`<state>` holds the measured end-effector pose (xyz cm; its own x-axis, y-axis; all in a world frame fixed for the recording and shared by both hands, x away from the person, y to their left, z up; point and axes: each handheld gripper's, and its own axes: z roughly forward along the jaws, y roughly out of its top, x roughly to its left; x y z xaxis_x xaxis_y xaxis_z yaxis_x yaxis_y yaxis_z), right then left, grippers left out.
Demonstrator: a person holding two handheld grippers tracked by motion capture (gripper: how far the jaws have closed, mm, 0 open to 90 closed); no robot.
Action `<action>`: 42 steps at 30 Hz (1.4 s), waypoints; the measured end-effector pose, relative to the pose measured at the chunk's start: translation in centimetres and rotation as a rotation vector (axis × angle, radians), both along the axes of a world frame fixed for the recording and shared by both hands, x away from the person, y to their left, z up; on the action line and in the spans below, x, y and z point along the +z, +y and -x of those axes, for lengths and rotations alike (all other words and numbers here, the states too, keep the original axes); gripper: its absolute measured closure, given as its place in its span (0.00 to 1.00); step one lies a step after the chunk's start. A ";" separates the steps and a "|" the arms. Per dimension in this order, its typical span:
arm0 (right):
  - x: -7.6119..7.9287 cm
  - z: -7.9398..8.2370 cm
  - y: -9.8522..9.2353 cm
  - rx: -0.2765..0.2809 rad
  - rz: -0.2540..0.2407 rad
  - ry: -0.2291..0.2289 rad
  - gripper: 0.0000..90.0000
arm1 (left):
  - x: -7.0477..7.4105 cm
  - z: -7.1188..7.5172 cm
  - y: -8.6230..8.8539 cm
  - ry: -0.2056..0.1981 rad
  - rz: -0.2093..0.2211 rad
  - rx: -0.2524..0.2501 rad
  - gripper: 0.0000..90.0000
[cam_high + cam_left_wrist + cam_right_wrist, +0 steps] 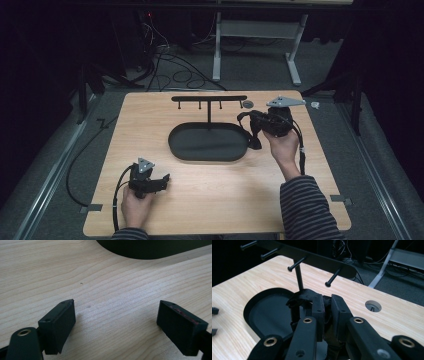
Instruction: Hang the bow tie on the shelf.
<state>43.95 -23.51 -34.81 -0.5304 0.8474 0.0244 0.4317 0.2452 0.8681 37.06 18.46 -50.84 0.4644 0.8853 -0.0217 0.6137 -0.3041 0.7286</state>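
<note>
A black oval tray [180, 145] lies mid-table, and a thin post rises from it to a black bar with several pegs [209, 98]. At the tray's right end my right gripper [254, 126] is shut on a black strap-like thing [255, 142], which hangs down toward the tray rim. In the right gripper view the jaws [326, 302] pinch that strap [302, 296] just below the pegs [329, 280], over the tray [262, 312]. My left gripper [162, 181] rests low near the front left of the table. It stands open [116, 315] over bare wood, the tray's edge [150, 250] beyond it.
A round cable hole [248, 104] sits in the tabletop behind the right gripper. The wooden table [150, 115] ends close behind the peg bar. Cables and a white desk frame [295, 60] are on the floor beyond.
</note>
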 end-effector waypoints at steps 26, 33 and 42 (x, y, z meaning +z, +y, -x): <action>-0.3 -4.0 0.8 -0.090 -0.002 0.034 0.93 | 0.0 0.0 0.0 0.000 0.000 0.000 0.18; -0.9 -4.8 1.1 -0.103 -0.020 0.047 0.92 | 0.0 0.0 0.0 0.000 0.000 0.000 0.18; -0.9 -4.8 1.0 -0.101 -0.017 0.050 0.91 | 0.0 0.0 0.0 0.000 0.000 0.000 0.18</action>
<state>48.71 -22.49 -35.74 -0.4400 0.8958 0.0630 0.4960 0.1840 0.8486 37.02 18.48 -50.83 0.4647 0.8852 -0.0216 0.6138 -0.3045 0.7284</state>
